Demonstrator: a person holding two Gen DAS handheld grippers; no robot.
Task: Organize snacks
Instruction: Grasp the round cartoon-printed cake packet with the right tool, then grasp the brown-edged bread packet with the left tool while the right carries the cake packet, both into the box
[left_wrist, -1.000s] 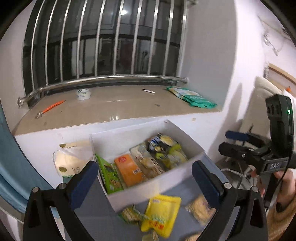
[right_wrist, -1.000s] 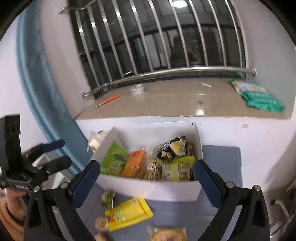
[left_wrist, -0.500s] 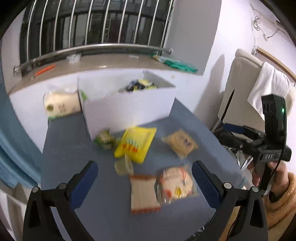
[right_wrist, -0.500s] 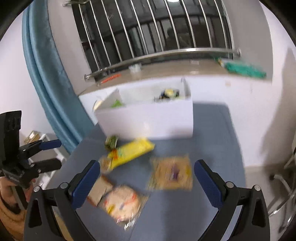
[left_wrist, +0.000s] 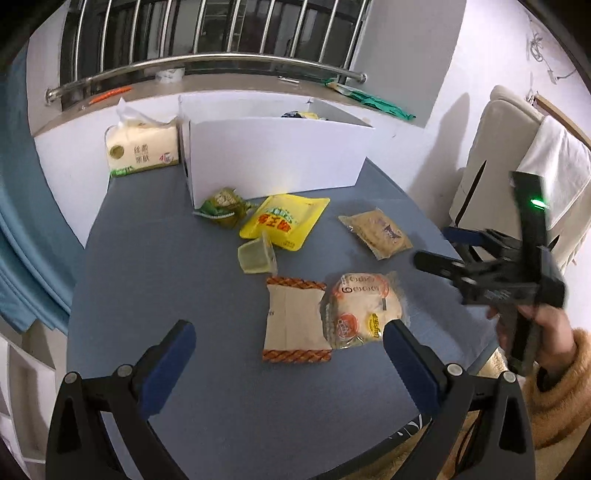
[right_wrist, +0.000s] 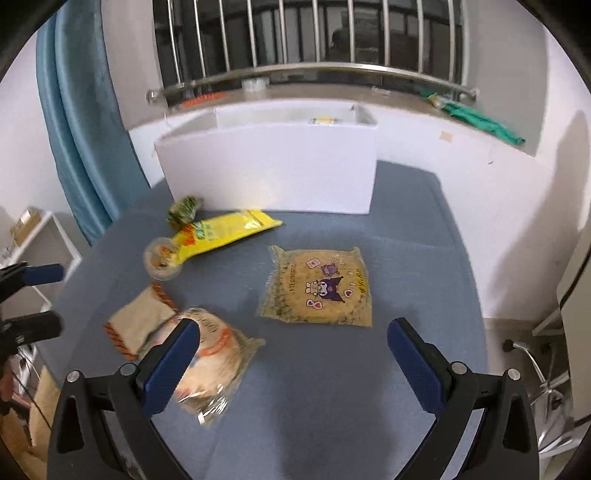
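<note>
While six snacks lie loose on the blue table (left_wrist: 155, 280), none is gripped. A round bun packet (left_wrist: 364, 310) sits at lower centre of the left view, touching a tan wafer packet (left_wrist: 293, 319); above them lie a jelly cup (left_wrist: 256, 254), yellow pouch (left_wrist: 284, 221), green packet (left_wrist: 221, 208) and cartoon cracker bag (right_wrist: 317, 286). Behind stands the white box (left_wrist: 273, 158). Left gripper (left_wrist: 288, 341) and right gripper (right_wrist: 293, 334) both hang empty, jaws spread wide.

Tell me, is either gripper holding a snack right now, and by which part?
Nothing is held. The left gripper and right gripper both hang open above the table, with the snacks lying loose below.
</note>
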